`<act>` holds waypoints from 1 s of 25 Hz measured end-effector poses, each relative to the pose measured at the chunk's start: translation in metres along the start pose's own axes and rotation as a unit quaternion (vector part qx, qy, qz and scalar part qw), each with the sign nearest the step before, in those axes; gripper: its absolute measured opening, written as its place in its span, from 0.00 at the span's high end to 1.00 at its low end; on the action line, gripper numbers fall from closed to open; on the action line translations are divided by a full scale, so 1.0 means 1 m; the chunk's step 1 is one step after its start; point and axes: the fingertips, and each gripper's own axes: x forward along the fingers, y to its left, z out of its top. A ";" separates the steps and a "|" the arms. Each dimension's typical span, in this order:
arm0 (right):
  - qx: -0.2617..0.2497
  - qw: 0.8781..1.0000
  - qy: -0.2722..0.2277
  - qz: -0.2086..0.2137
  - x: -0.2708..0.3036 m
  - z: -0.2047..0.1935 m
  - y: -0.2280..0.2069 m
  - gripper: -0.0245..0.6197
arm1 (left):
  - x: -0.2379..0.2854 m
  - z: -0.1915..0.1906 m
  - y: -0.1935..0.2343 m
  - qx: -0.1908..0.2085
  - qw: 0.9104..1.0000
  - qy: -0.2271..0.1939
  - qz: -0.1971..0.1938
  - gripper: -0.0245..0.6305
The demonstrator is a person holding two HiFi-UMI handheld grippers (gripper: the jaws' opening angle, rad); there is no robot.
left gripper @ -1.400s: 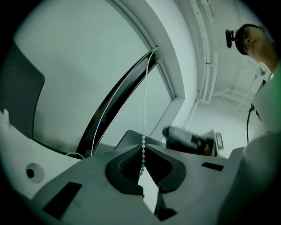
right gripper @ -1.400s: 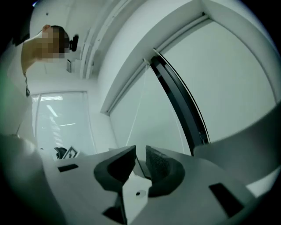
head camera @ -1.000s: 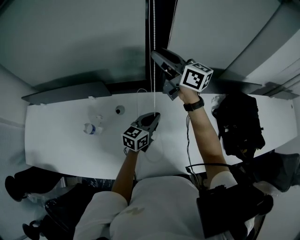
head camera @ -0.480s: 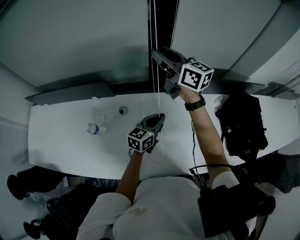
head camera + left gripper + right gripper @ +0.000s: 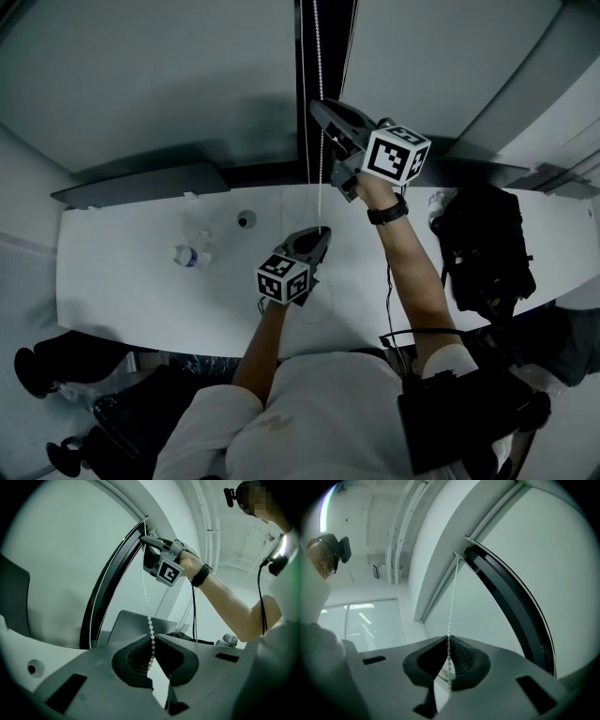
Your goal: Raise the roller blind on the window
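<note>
While the left hand-held gripper clamps the white bead chain, the right hand-held gripper is closing its jaws on it farther up.

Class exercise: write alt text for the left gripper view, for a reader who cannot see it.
The left gripper is clamped on a white bead chain running up beside a dark window frame. Higher on the chain, the right gripper, in a person's hand, is closing its jaws around it.
</note>
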 end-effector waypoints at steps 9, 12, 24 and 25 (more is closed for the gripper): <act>-0.041 0.996 -0.072 -0.034 -0.048 0.023 -0.003 0.95 | -0.048 0.055 0.031 -0.005 0.998 -0.050 -0.023 0.75; -0.039 0.996 -0.077 -0.031 -0.045 0.022 0.001 0.95 | -0.065 0.105 0.062 -0.019 0.995 -0.097 0.017 0.75; 0.059 0.994 0.050 -0.075 -0.094 -0.178 0.009 0.95 | -0.068 0.231 0.076 0.048 0.982 -0.175 0.051 0.76; 0.059 0.993 0.069 -0.081 -0.101 -0.198 0.009 0.95 | -0.060 0.233 0.069 0.043 0.984 -0.169 0.027 0.76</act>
